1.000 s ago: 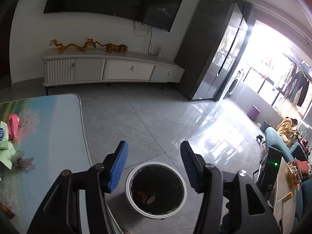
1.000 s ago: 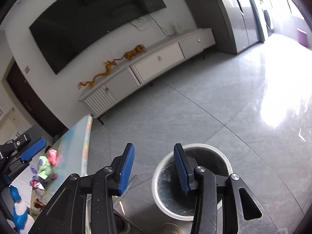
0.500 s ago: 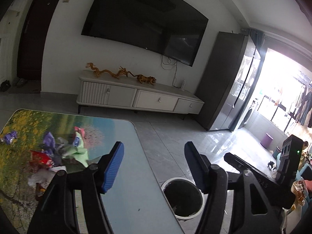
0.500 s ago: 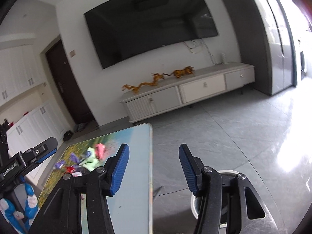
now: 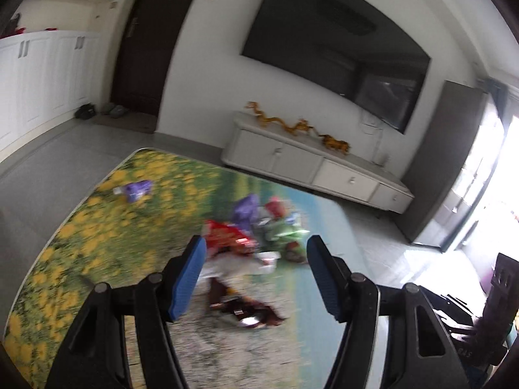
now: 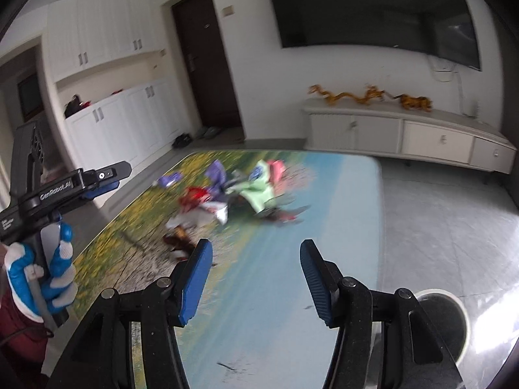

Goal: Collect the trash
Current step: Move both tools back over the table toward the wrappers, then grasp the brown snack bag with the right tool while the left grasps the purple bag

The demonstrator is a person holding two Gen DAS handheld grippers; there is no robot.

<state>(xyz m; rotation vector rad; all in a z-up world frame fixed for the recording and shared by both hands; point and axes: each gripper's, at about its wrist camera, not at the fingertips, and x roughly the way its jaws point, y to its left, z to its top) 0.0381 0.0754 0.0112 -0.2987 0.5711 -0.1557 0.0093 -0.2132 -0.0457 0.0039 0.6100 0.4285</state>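
Observation:
A heap of crumpled wrappers (image 5: pixel 256 230) in red, purple, green and white lies on the picture-printed table (image 5: pixel 97 243). It also shows in the right wrist view (image 6: pixel 233 191). A dark brown wrapper (image 5: pixel 246 308) lies nearest, and a purple one (image 5: pixel 136 189) lies apart at the far left. My left gripper (image 5: pixel 256 278) is open and empty above the table, just short of the heap. My right gripper (image 6: pixel 256 282) is open and empty over the table's near part. The white-rimmed bin (image 6: pixel 451 321) stands on the floor at the table's right end.
A white TV cabinet (image 6: pixel 405 133) with gold dragon ornaments stands against the far wall under a large TV. White cupboards and a dark door are at the left. Grey tiled floor (image 6: pixel 447 227) lies right of the table. The left gripper's handle and gloved hand (image 6: pixel 48 259) show in the right wrist view.
Both grippers have swung left from over the bin to above the table, now facing the wrapper heap. Both stayed open and empty.

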